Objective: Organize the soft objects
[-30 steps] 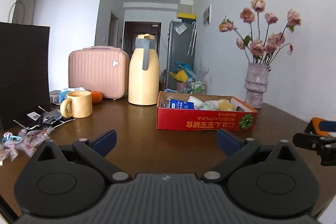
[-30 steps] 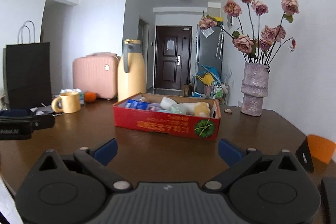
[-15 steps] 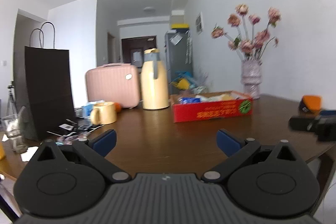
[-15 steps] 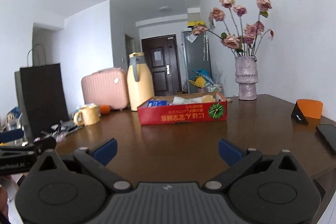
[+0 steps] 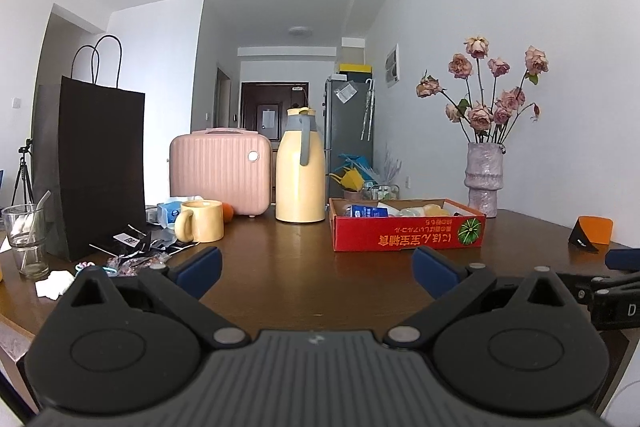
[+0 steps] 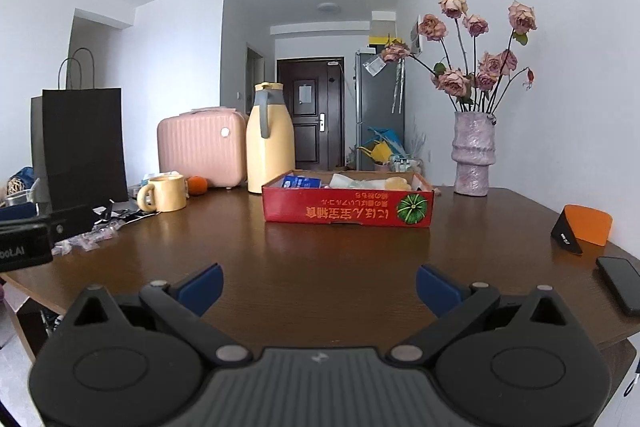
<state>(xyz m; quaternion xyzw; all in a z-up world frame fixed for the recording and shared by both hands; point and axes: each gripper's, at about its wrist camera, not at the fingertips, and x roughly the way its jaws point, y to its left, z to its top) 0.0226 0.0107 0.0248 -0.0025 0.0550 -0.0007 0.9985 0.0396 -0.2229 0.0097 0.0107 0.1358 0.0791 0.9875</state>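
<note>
the red cardboard box [image 6: 347,211] carries upside-down east asian print and a green pumpkin picture; the print is too small for me to read. soft items [image 6: 360,182] lie inside it. the box sits on the wooden table [image 6: 304,267], well ahead of both tongs. left gripper [image 5: 316,271] and right gripper [image 6: 319,285] are spread wide, empty. since half a second ago both have moved nearer the table, and the box looks larger.

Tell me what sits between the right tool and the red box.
Nothing: in the right wrist view only bare brown table separates the open right tool from the red box.
</note>
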